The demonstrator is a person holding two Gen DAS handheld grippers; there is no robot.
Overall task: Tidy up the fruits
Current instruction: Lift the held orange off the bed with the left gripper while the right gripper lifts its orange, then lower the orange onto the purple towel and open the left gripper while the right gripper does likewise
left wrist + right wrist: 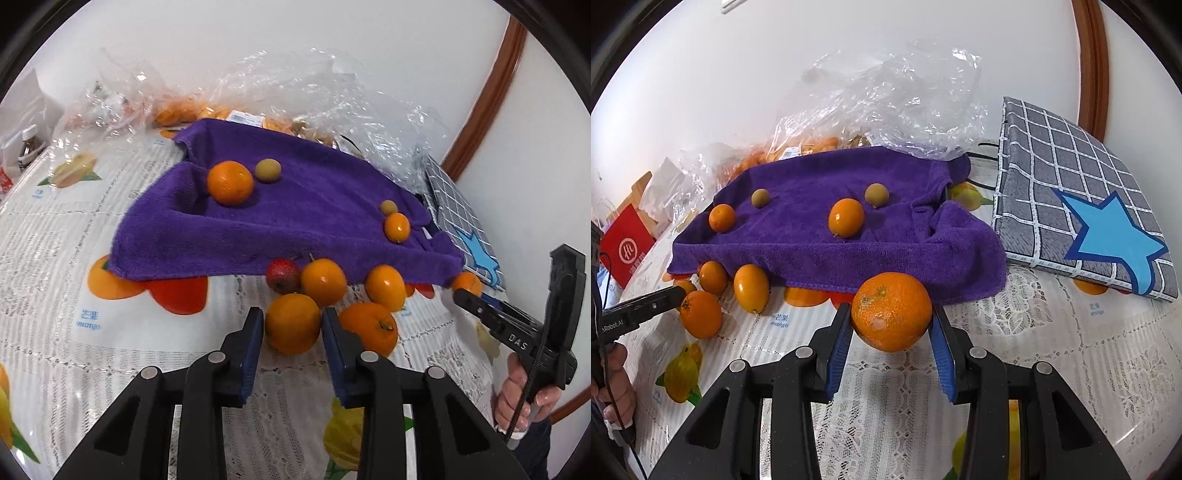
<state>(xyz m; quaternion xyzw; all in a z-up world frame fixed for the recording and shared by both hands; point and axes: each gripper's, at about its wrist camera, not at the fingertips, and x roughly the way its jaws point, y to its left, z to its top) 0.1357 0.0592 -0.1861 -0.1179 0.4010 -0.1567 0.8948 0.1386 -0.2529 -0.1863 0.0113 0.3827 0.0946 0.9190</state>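
Observation:
My left gripper (293,320) is shut on a small orange (293,328) low over the fruit-print tablecloth (74,258), just in front of a purple towel (295,214). Around it lie a stemmed orange (369,328), two more oranges (323,280) and a red fruit (282,275). On the towel sit an orange (229,182), a kumquat (398,227) and two brownish round fruits (268,170). My right gripper (891,314) is shut on a large orange (891,312), held at the towel's (831,251) near edge.
Crumpled clear plastic bags (905,103) holding more oranges lie behind the towel against the white wall. A grey checked bag with a blue star (1089,206) lies at the right. A red paper bag (624,251) and a bottle (27,147) stand at the far left.

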